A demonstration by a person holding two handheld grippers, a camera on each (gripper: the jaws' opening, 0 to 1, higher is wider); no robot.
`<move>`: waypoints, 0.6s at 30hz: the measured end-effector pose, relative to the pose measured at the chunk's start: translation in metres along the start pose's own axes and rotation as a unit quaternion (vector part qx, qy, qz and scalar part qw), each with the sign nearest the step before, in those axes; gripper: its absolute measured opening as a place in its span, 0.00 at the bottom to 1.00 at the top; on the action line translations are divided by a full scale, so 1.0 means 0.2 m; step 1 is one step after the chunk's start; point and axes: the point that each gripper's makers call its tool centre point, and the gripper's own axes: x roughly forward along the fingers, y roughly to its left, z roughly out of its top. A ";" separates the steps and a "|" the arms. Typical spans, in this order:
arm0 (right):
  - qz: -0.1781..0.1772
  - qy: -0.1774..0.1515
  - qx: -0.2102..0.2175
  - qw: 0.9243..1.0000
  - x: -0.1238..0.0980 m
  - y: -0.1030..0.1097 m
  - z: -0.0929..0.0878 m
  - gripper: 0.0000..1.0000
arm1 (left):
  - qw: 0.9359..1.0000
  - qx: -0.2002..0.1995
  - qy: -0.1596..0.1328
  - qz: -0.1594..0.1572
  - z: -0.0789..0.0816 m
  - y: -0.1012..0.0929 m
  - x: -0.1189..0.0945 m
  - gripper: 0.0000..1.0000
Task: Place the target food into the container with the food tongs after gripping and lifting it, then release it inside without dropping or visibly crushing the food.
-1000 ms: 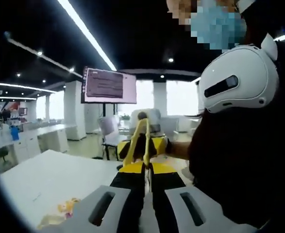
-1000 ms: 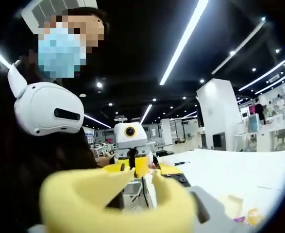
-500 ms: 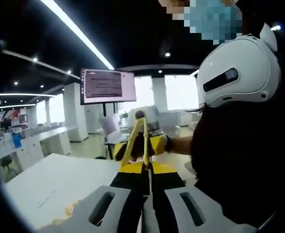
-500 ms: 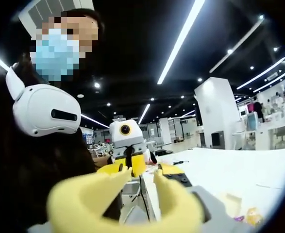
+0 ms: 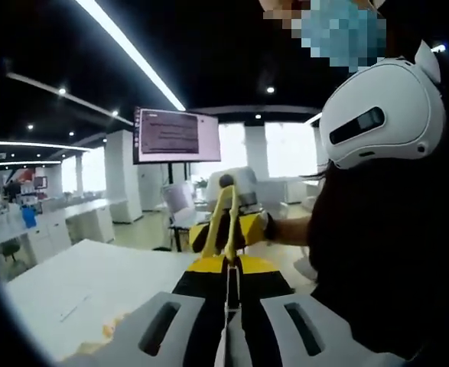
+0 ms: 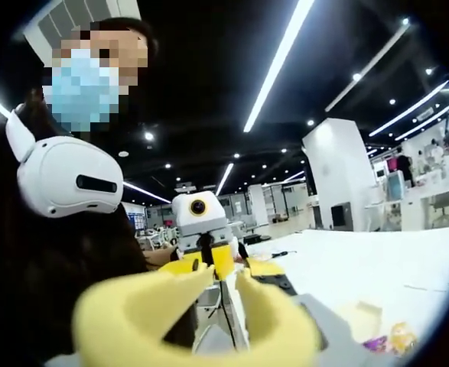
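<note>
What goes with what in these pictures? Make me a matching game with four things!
Things:
1. yellow tongs
2. white headset
3. screen
4. table

Places or looks:
A. white and flat, low down on the left side of the left gripper view
B. pinched in the left claw, sticking up
C. worn by the person, below the face
D. glowing, up high in the room behind

Pairs: 1-B, 2-C, 3-D, 4-A
</note>
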 end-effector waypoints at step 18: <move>-0.050 0.048 0.003 0.998 -0.02 -0.16 -0.13 0.21 | 0.995 -0.054 0.034 0.076 -0.24 0.11 -0.15 0.10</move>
